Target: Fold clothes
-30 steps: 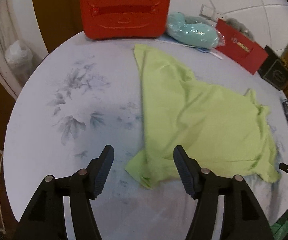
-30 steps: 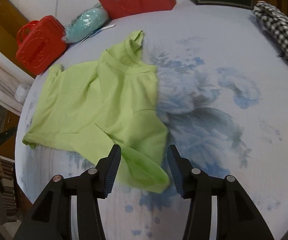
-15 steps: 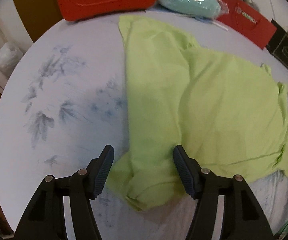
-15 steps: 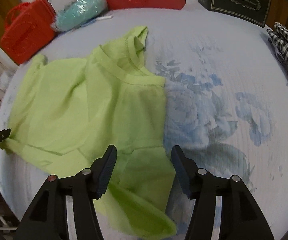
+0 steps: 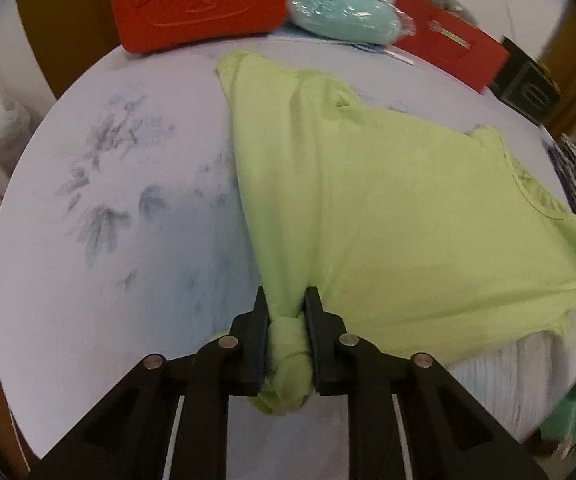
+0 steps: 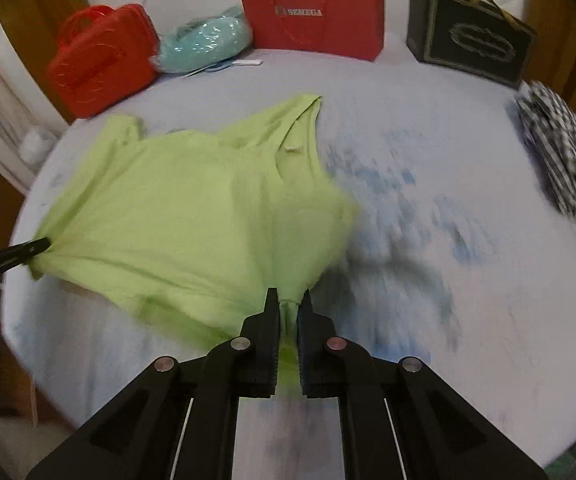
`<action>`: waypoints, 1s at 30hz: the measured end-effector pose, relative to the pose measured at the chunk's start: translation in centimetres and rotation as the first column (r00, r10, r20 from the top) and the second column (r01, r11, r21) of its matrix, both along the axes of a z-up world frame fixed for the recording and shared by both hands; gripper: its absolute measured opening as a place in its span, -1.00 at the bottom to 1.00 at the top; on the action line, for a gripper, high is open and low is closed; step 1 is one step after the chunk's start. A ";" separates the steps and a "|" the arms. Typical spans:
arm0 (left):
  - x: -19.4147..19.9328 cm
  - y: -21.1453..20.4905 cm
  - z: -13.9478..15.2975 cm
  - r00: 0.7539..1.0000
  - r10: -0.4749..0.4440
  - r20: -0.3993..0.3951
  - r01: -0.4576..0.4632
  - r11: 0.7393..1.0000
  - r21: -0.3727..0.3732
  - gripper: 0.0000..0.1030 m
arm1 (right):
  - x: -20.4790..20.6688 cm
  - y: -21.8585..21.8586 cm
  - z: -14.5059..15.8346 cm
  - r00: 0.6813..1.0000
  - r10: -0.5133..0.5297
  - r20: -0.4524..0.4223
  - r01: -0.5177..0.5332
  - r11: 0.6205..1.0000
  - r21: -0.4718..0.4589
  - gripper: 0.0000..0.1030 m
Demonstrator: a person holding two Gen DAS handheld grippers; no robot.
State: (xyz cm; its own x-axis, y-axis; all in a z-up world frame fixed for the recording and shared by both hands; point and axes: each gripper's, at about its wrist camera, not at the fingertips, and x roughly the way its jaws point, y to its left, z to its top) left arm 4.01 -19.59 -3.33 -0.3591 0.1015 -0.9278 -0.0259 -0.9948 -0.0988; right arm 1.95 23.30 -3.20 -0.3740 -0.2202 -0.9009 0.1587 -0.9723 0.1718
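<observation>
2 grippers, spread wide half a second ago, now each clamp a bunched corner of the green shirt (image 5: 388,216): left gripper (image 5: 286,304), right gripper (image 6: 288,300); shirt stretched over the round table (image 5: 128,280), ready for folding.

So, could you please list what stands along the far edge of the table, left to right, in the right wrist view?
Red case → teal bundle → red bag → black box → checked cloth.
</observation>
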 end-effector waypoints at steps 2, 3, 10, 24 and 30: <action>1.6 0.0 -0.7 0.997 -0.039 0.068 0.039 0.999 -0.002 -0.64 | 2.7 0.8 -0.1 0.997 0.011 0.074 -0.008 0.999 -0.040 -0.87; 2.3 0.2 -1.3 0.993 -0.057 0.102 0.059 0.998 -0.019 -0.58 | 3.8 1.0 -0.6 0.993 0.020 0.119 -0.014 0.998 -0.054 -0.87; 2.3 -0.8 0.5 0.998 -0.032 0.047 0.035 0.998 -0.048 0.07 | 5.2 3.0 -2.6 0.975 -0.054 0.216 0.057 0.998 -0.009 -0.56; -16.5 -3.4 -0.2 0.998 0.028 -0.057 -0.035 0.992 -0.119 0.19 | -11.4 0.9 -1.0 0.999 -0.027 -0.028 0.027 1.000 -0.005 0.02; -20.9 -3.6 -2.6 0.999 0.048 -0.002 -0.048 0.995 -0.092 0.19 | -17.3 -0.8 -3.2 1.000 0.019 0.018 -0.020 0.999 0.039 0.05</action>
State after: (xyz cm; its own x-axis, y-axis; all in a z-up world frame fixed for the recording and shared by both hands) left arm -16.89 -23.24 -5.92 -0.3611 -0.0020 -0.9325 0.0224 -0.9997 -0.0065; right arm -15.33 22.52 -6.45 -0.3542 -0.1918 -0.9153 0.1748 -0.9751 0.1366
